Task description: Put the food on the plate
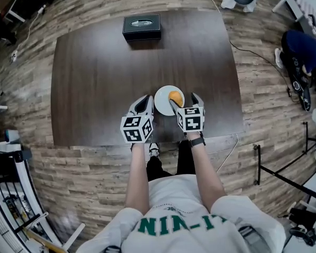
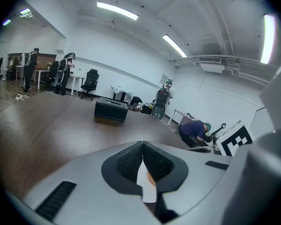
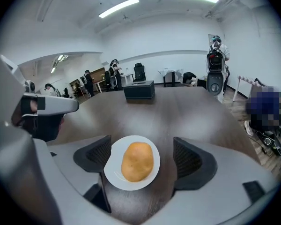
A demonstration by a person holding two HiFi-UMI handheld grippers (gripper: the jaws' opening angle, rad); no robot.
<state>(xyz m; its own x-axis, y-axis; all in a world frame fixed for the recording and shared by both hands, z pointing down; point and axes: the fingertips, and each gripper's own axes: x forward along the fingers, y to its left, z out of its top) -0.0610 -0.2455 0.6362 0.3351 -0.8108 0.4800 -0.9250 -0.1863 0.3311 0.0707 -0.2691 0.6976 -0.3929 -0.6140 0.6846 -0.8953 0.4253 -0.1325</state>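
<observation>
Golden, firm-looking food (image 3: 137, 161) sits centred on the plate (image 3: 112, 175), likely best pinched across its narrow sides; right gripper (image 3: 143, 156) jaws wide and empty, left gripper (image 2: 143, 161), at nine o'clock, closed.

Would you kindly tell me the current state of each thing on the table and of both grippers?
food, lying whole on the plate.
plate, flat on the table, near its front edge.
left gripper, jaws together, empty.
right gripper, jaws wide apart, gripping nothing, above the plate.
black box, upright at the table's far side, nothing touching it.
</observation>
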